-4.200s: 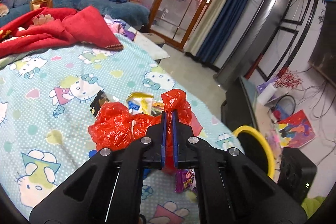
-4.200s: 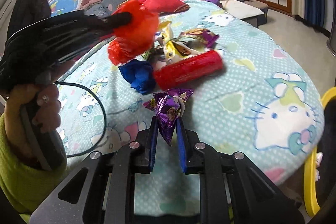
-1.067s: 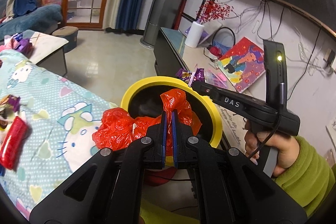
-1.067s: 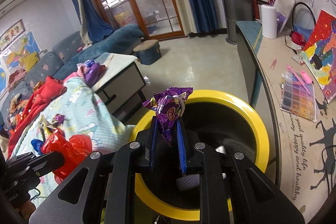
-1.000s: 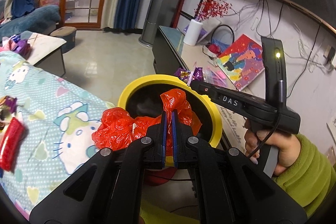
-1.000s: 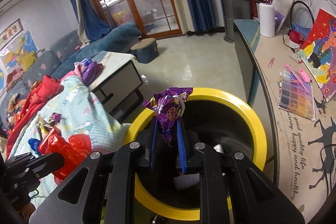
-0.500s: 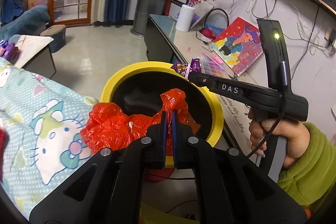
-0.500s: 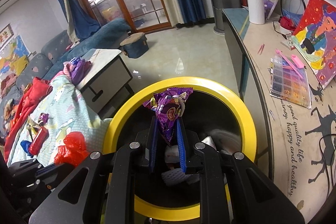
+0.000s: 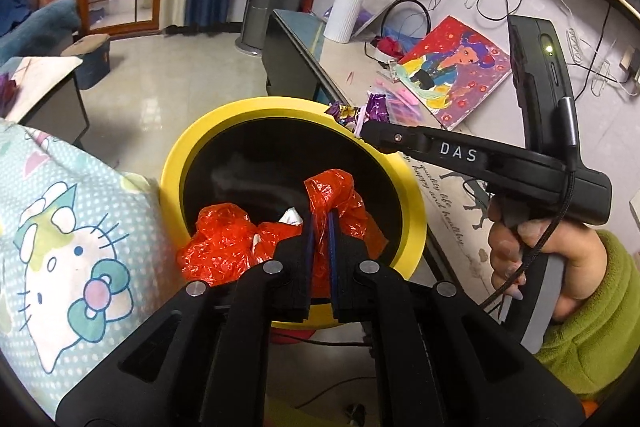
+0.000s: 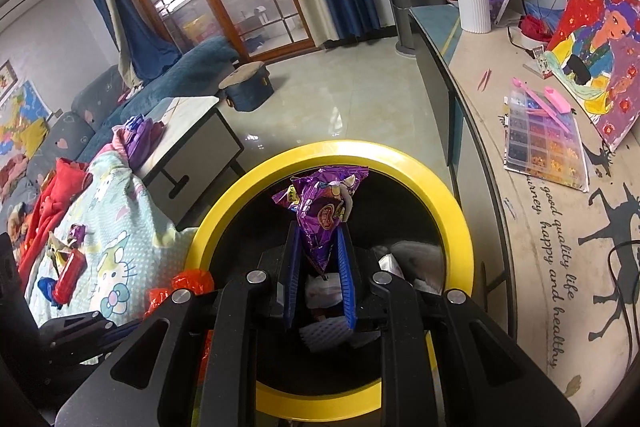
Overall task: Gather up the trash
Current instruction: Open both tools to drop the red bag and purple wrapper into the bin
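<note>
Red bag (image 9: 320, 203) pinched in left tool (image 9: 319, 223), purple wrapper (image 10: 322, 215) clamped in right tool (image 10: 318, 247), both above yellow-rimmed bin (image 10: 452, 211).

Bin's (image 10: 448, 195) contents half hidden behind jaws; beaded box's (image 10: 540, 143) pieces too small to tell

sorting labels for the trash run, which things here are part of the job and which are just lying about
Part of the job:
- red plastic bag, in the left tongs
- purple snack wrapper, in the right tongs
- yellow-rimmed bin
- red wrapper on the bed

Just lying about:
- white vase
- painting
- bead box
- blue stool
</note>
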`<state>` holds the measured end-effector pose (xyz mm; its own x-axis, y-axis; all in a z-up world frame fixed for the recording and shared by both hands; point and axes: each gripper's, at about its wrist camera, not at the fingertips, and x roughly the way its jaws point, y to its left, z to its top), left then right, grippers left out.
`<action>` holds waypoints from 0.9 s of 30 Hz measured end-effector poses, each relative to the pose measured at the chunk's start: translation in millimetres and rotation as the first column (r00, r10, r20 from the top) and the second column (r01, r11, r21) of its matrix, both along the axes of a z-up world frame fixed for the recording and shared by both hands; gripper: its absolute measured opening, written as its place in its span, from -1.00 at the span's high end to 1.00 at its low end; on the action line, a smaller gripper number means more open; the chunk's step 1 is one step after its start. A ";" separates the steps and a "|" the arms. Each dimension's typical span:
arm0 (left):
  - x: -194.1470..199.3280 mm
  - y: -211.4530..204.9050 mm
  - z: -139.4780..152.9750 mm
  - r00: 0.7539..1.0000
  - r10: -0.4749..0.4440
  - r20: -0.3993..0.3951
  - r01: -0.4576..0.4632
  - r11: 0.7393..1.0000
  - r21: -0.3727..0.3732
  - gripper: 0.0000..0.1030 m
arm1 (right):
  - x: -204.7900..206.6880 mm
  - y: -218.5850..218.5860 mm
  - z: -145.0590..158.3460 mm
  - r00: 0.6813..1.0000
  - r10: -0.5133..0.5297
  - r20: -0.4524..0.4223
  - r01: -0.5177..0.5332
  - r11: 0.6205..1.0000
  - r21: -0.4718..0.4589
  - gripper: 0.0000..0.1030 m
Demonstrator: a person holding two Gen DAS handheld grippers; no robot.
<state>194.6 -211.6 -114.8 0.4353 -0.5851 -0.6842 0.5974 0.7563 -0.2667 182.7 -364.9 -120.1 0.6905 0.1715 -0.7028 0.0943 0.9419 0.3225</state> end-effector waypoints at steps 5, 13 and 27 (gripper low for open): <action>-0.9 0.1 1.7 1.000 0.009 0.006 -0.009 1.000 0.007 0.53 | 0.3 1.2 -0.5 1.000 0.001 -0.002 -0.001 1.000 0.003 0.63; -3.0 7.8 7.0 0.999 0.040 0.013 -0.040 0.999 0.009 -0.06 | -0.7 1.6 0.2 1.000 -0.006 -0.003 0.006 1.000 0.003 0.55; -8.6 31.9 26.7 0.988 0.138 0.073 -0.138 0.990 -0.003 -0.78 | -5.6 6.9 13.9 0.999 -0.013 0.038 0.013 1.000 0.003 0.00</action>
<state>186.0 -179.7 -88.0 0.5607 -0.5142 -0.6489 0.5051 0.8335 -0.2241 177.1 -358.0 -106.2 0.7188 0.1642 -0.6755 0.0938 0.9399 0.3282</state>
